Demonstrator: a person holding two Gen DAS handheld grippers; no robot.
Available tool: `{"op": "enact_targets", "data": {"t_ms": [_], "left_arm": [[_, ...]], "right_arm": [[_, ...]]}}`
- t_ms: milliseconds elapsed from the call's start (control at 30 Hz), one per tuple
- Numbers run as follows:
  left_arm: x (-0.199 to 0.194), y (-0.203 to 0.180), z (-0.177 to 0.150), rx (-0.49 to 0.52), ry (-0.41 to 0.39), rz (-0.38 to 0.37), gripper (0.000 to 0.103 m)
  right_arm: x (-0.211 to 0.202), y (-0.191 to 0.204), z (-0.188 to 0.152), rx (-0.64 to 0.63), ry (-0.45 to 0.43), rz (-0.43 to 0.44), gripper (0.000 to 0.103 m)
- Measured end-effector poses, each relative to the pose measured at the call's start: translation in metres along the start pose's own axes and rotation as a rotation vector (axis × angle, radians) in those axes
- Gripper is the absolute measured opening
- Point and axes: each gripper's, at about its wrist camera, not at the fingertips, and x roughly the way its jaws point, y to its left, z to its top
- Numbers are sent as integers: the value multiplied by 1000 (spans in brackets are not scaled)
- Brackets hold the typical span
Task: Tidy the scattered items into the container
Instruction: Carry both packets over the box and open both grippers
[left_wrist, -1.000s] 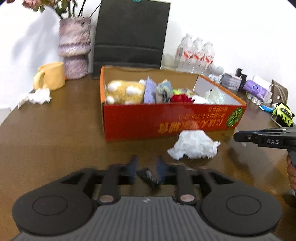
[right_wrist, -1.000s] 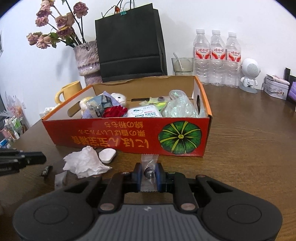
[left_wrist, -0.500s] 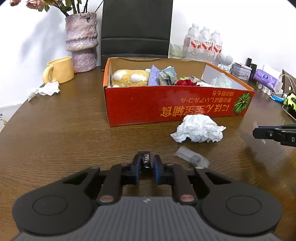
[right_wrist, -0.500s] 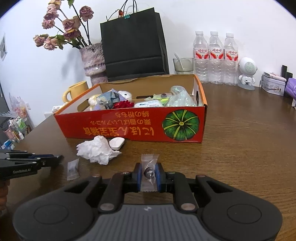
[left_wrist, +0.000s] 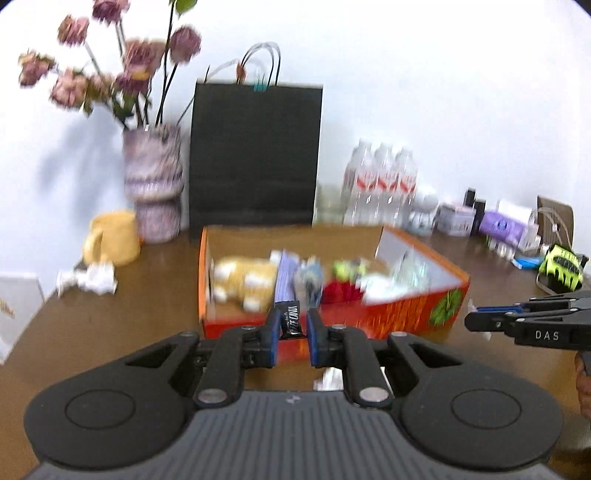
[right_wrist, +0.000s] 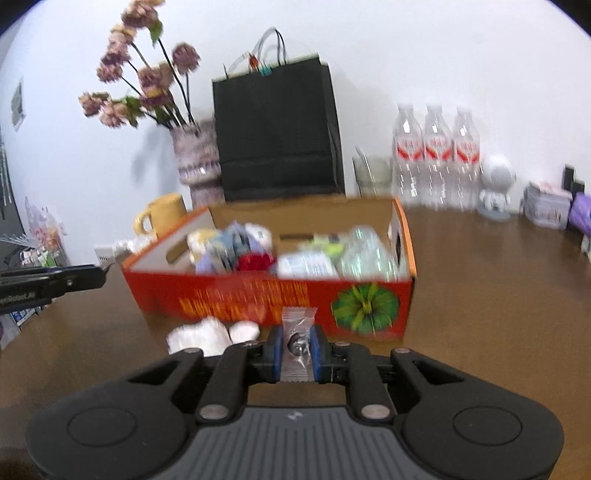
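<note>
Orange cardboard box sits mid-bench, already stuffed w/ a plush toy, packets and crinkly plastic. Both tools are raised in front of its near wall. Left tool is pinched narrow on a small black sachet, held upright between the blue pads. Right tool is closed on a clear-wrapped candy, wrapper ends sticking out above and below the fingers. Neither item is over the box yet; both look short of the near wall.

Left on the bench near the box front: a crumpled tissue and a small white oval thing just beside it. Another tissue wad lies far left by the yellow mug.

Risks, imo: the box's near wall is tall, so a low approach could knock a tool or a dangling wrapper into it and shove the box. Candy wrapper is slick, grip is on the film mostly, so it could slip out early. Two tools heading for one opening could clash. Box is full-ish; a light sachet could land on the heap and slide off the edge. Frames are blurry, so exact clearance is hard to tell.
</note>
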Motion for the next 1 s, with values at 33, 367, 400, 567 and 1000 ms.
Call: {"op": "enact_targets", "data": {"t_ms": [33, 367, 400, 567, 1000], "left_arm": [[2, -1, 5, 3, -13, -3, 15], [46, -3, 44, -52, -67, -44, 15], [52, -2, 46, -60, -67, -42, 15], [82, 4, 52, -107, -66, -36, 15], [143, 9, 35, -88, 57, -20, 15]], "right_arm": [[0, 1, 6, -6, -16, 4, 14], [27, 5, 66, -21, -107, 25, 14], [32, 5, 70, -20, -112, 27, 14], [61, 1, 83, -10, -107, 29, 14], [129, -15, 79, -19, 12, -7, 14]]}}
